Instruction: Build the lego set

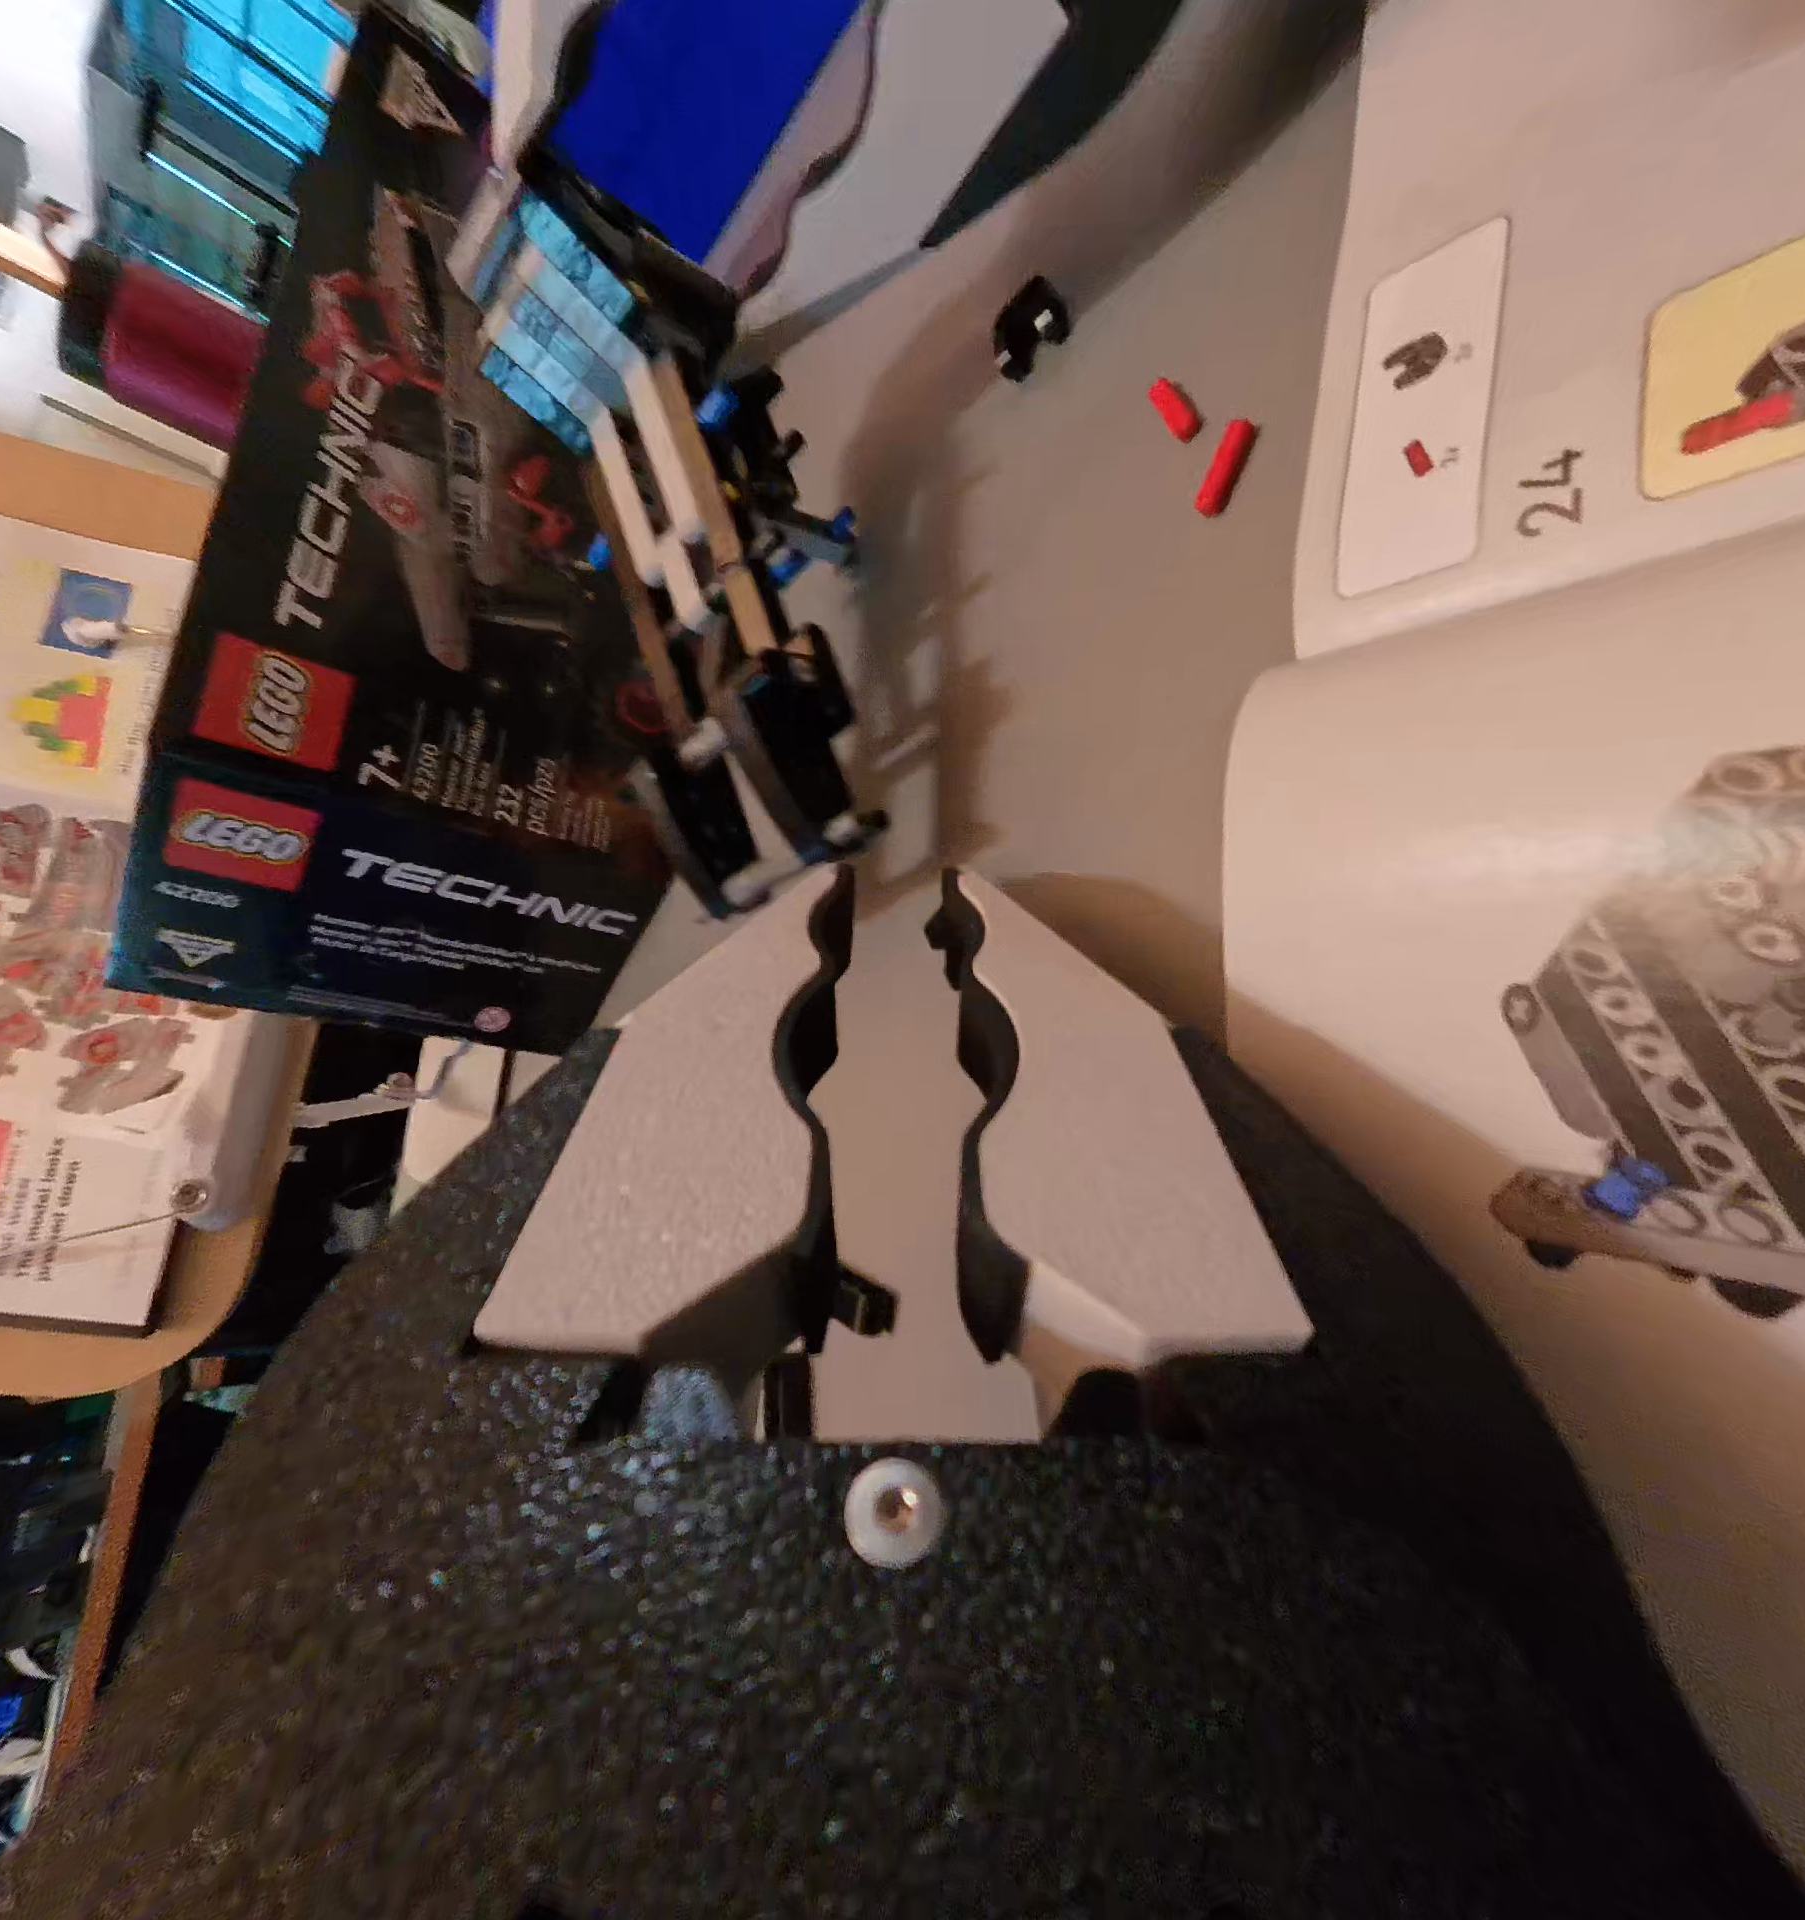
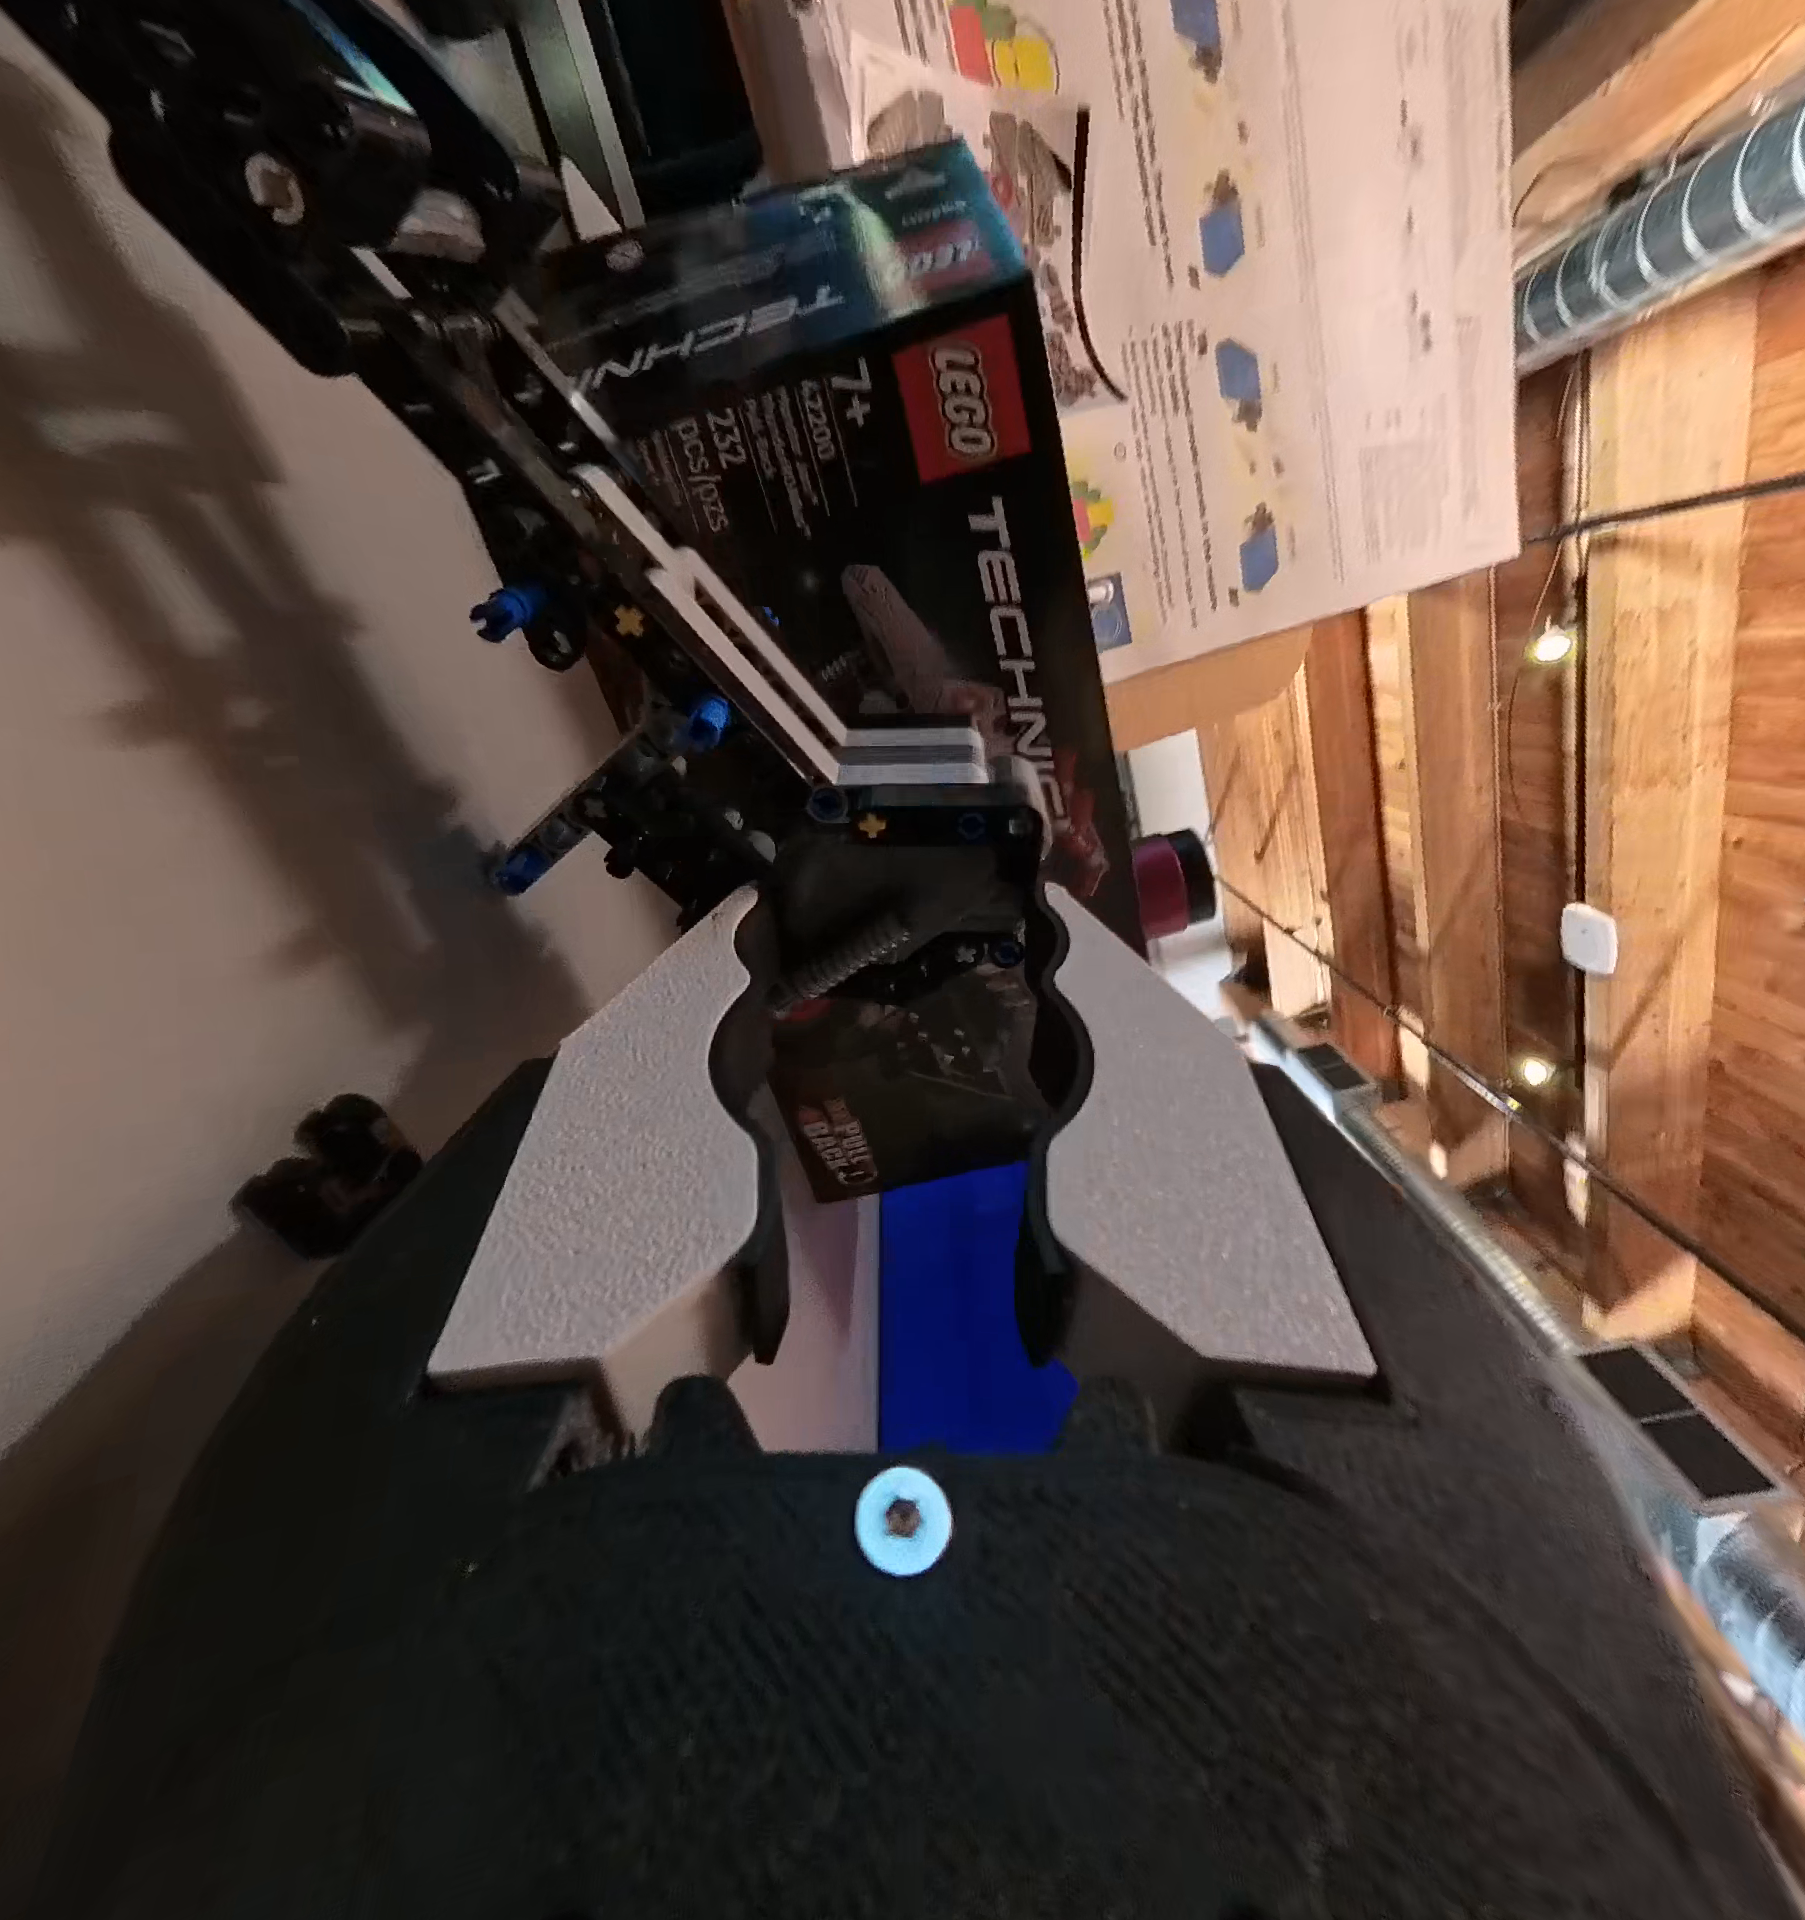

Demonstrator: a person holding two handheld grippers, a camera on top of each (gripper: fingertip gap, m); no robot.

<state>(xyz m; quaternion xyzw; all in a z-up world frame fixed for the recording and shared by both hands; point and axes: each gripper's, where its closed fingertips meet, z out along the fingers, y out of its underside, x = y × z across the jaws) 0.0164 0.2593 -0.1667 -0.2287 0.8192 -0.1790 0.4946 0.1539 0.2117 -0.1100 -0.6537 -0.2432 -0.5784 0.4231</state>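
Observation:
The partly built black and white Technic model (image 1: 732,623) is a long chassis with blue pins. My right gripper (image 2: 898,914) is shut on its black end block (image 2: 919,831), and the rest of the model (image 2: 607,582) runs away to the upper left, above the table. My left gripper (image 1: 893,883) is empty, its jaws a narrow gap apart, just short of the model's near end. Two red pins (image 1: 1173,407) (image 1: 1225,468) and a small black connector (image 1: 1028,327) lie on the table beyond. The connector also shows in the right wrist view (image 2: 326,1184).
The open instruction booklet (image 1: 1500,727) lies to the right of my left gripper. The set's dark box (image 1: 389,623) stands behind the model and also shows in the right wrist view (image 2: 939,520). Printed sheets (image 2: 1293,312) hang behind it. A blue panel (image 1: 690,125) is at the far end. The tips of one gripper are about 15 cm away from the tips of the other. The small black connector (image 1: 1028,327) lies some 8 cm from my right tips, 15 cm from my left tips. It turns up in the right wrist view (image 2: 346,1167) as well.

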